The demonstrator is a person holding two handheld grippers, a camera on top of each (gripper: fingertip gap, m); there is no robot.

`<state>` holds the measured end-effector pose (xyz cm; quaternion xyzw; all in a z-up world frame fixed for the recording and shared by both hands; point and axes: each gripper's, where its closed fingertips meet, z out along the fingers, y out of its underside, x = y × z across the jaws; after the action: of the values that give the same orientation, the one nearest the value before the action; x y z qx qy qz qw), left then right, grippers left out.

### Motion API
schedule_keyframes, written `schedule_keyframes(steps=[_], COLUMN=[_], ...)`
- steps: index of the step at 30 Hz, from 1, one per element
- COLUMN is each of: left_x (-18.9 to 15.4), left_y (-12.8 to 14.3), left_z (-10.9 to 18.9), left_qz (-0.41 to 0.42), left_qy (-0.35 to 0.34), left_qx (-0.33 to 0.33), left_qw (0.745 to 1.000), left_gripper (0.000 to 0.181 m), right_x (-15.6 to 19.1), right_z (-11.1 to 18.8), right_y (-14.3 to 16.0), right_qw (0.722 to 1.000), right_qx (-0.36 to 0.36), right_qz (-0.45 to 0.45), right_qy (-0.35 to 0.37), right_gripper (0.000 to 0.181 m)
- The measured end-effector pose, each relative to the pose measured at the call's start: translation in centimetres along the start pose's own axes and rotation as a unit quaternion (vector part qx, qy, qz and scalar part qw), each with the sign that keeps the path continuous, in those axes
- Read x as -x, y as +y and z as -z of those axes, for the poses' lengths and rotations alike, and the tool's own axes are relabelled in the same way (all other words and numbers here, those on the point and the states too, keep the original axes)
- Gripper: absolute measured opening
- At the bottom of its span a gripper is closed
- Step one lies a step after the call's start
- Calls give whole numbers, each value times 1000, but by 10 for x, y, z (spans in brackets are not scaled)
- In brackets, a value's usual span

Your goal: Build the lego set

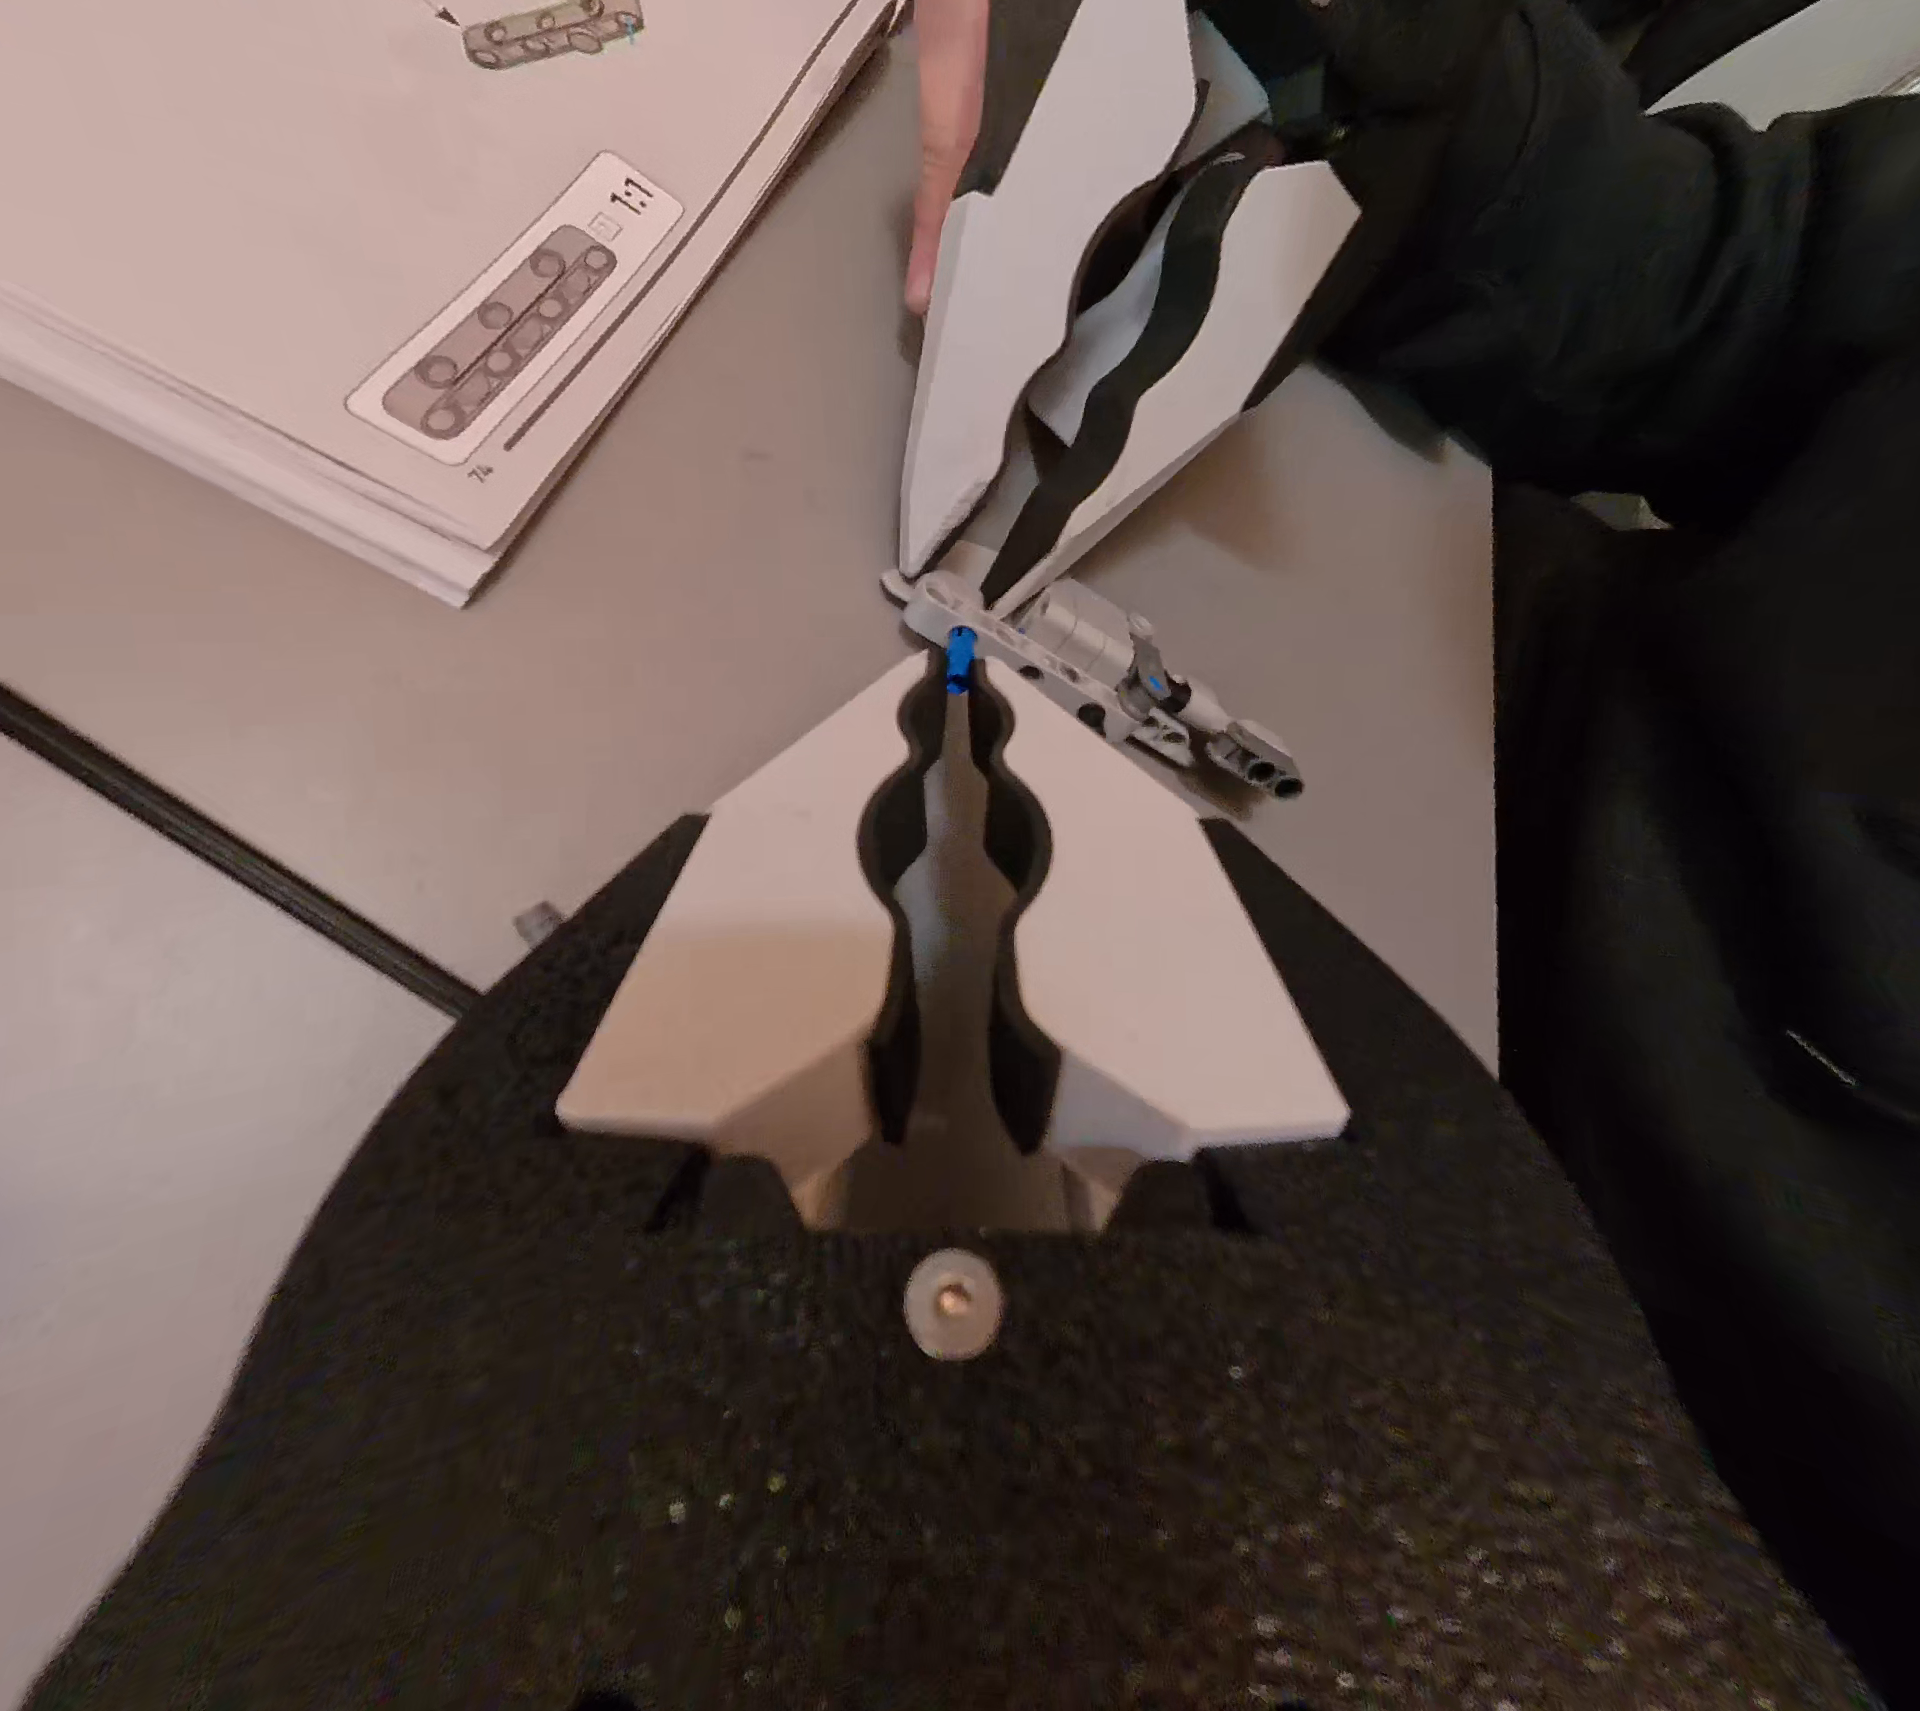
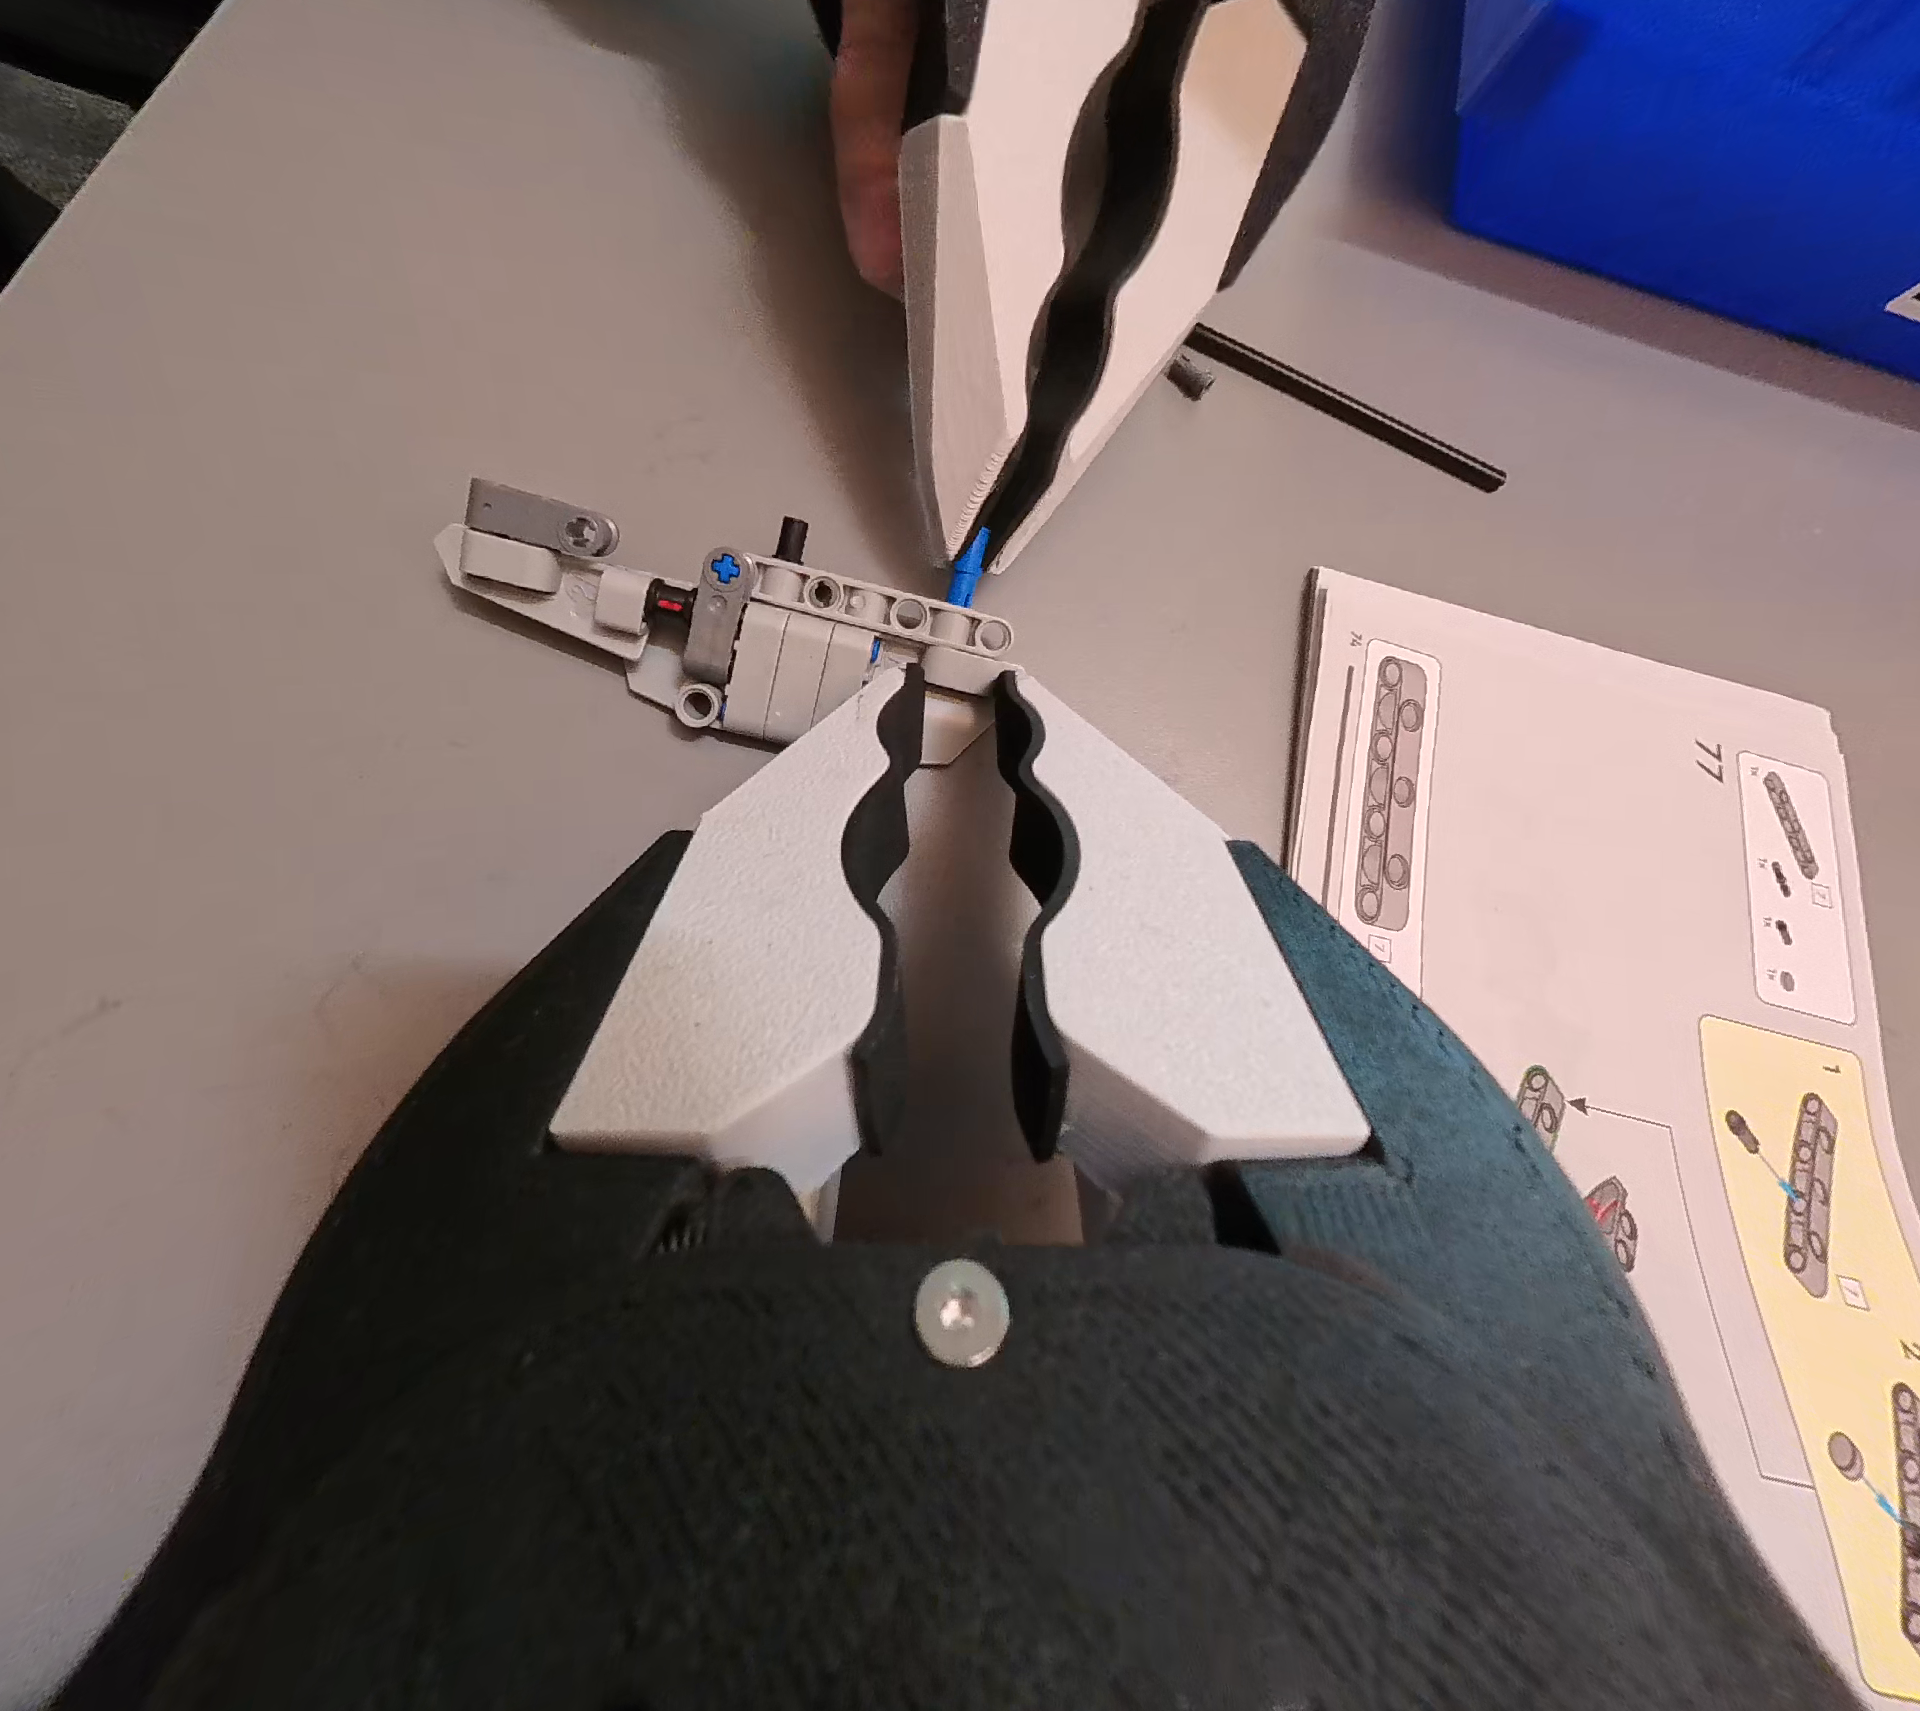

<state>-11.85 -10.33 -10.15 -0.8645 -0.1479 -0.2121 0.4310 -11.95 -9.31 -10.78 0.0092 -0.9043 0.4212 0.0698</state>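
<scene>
The grey table (image 2: 416, 227) carries everything, and the grey lego assembly (image 2: 790, 633) lies near its middle; places below are given from that assembly. Only the right wrist view shows the blue storage bin (image 2: 1704, 103) well beyond the assembly to the right, a thin black rod (image 2: 1351, 414) lying between bin and assembly, and a small dark piece (image 2: 1193, 376) at the rod's near end. Only the left wrist view shows the person's dark sleeve (image 1: 1558, 207) behind the right gripper and a dark seam (image 1: 229, 861) across the table.

An open instruction booklet (image 1: 416, 155) lies near the assembly, with printed building diagrams, step numbers and a page number, not repeated here.

The left gripper (image 1: 956, 690) is closed narrowly on a blue pin (image 1: 958, 662), whose free end meets a hole at the end of the assembly's long holed beam (image 2: 894, 612). From the right wrist view the same pin (image 2: 966, 572) juts from the left gripper's tips (image 2: 971, 544). The right gripper (image 2: 956, 685) is pinched on the near edge of the assembly at that same end, holding it flat on the table; its pads (image 2: 899, 726) stand a narrow gap apart farther back.
</scene>
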Motion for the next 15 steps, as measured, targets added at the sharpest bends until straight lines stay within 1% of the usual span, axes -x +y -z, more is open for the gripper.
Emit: schedule_keyframes(steps=[2,5,9,13,15], left_x=[0,0,-1,-2,-1], left_y=[0,0,0,-1,-1], left_z=[0,0,0,0,-1], left_qz=[24,76,71,126,106], left_qy=[9,40,39,82,77], left_qx=[-2,-10,-10,-9,-4], left_qw=[1000,996,997,989,991], left_gripper=[1,1,1,2,2], right_x=[0,0,0,0,0], right_z=[0,0,0,0,0], right_y=[0,0,0,0,0], right_qw=[1000,1000,1000,1000,1000], right_qx=[0,0,-1,0,0], right_qz=[-1,0,3,2,4], right_qy=[0,1,4,3,4], right_gripper=[12,13,13,13,13])
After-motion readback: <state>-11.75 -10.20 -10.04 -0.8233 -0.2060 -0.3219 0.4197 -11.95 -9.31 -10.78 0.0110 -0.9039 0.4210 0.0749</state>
